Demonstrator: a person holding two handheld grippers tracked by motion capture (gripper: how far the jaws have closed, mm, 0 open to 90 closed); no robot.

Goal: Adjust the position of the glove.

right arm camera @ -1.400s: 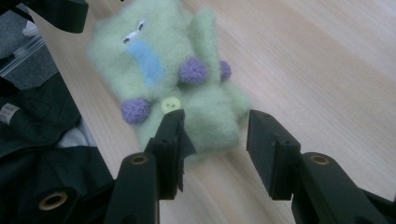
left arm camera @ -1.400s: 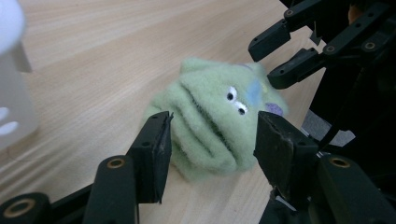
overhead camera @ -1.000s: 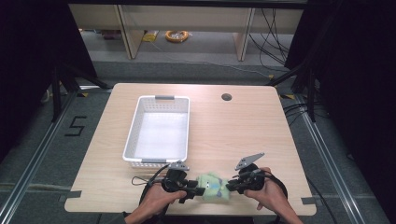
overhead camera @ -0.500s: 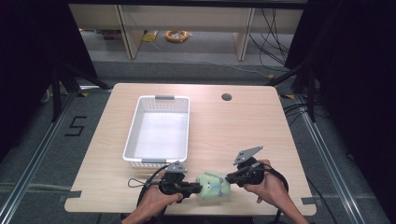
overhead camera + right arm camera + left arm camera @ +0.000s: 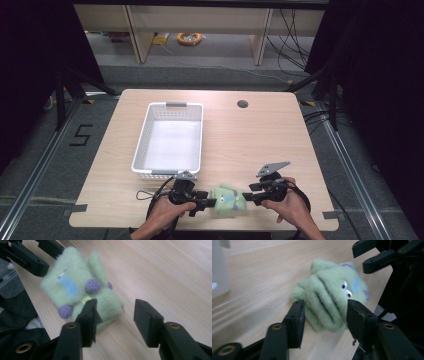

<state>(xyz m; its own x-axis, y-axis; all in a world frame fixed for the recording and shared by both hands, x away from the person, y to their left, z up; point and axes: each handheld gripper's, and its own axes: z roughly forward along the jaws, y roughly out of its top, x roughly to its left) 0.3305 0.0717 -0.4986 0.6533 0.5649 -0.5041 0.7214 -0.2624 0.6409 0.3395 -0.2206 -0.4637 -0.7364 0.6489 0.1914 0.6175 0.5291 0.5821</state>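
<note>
The toy [image 5: 332, 302] lies at the table's [image 5: 260, 145] near edge, between the two tongs. It is a fuzzy green plush with purple knobs and a blue patch, surely light and squashy (it should dent, not slip). Left tongs [image 5: 325, 315] straddle its ribbed end, released. Right tongs [image 5: 115, 315] gape beside it, one jaw overlapping its corner. The ribbed end looks the best hold

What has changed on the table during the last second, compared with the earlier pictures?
The right tool drew back to the right, off the green plush toy, and now stands open beside it. The left tool remains at the toy's left end, its jaws open around it. The toy hardly moved. The white basket stayed where it was.
</note>
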